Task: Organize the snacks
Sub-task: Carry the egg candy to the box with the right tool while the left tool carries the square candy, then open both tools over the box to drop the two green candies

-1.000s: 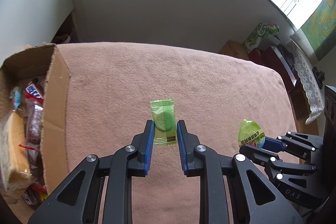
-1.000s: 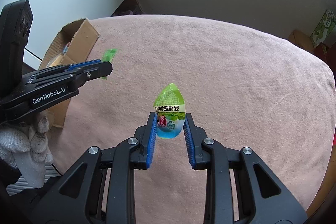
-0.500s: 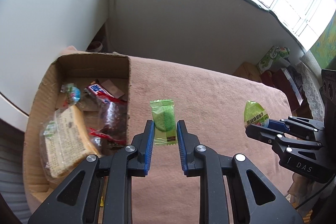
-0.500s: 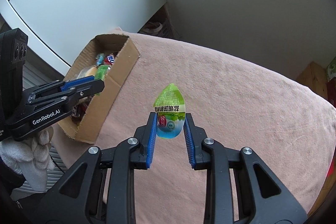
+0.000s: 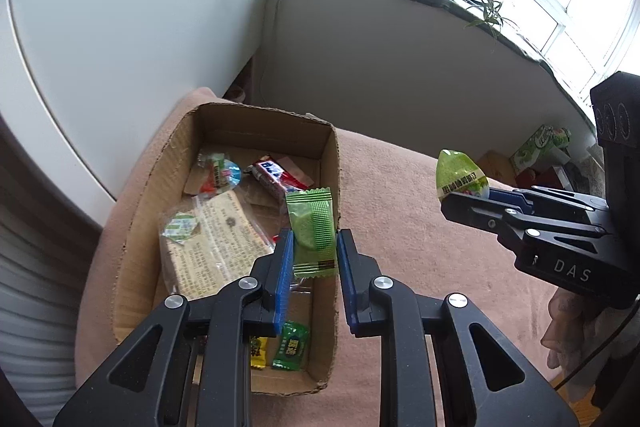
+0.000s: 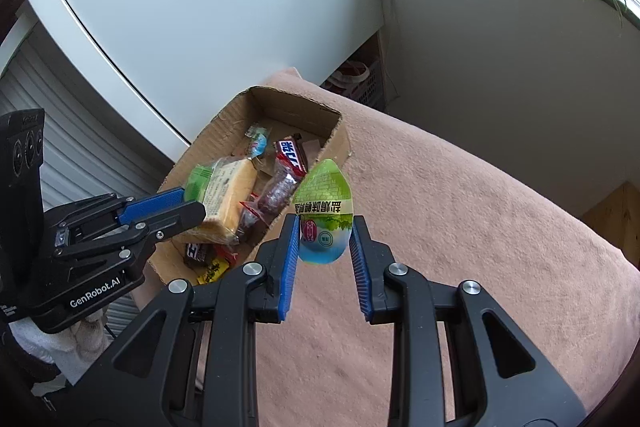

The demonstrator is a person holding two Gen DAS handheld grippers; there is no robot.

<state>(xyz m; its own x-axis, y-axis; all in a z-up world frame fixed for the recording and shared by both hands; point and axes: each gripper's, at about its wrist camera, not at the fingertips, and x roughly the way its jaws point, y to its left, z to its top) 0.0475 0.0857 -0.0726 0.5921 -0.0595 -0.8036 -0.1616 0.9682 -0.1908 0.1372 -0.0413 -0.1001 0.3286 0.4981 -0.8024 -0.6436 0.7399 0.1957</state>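
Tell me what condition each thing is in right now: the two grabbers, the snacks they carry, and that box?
left gripper: shut on the green wafer packet.
green wafer packet: sealed, held upright above the box.
right gripper: shut on the egg-shaped green pouch.
egg-shaped green pouch: sealed, held upright beside the box.
cardboard box: open-topped, partly filled with wrapped snacks.

Rough corrugated cardboard box (image 5: pixel 176 163); glossy plastic wrappers (image 5: pixel 312 223); matt, fuzzy pink cloth (image 6: pixel 460 227); matt black plastic grippers (image 6: pixel 324 255).
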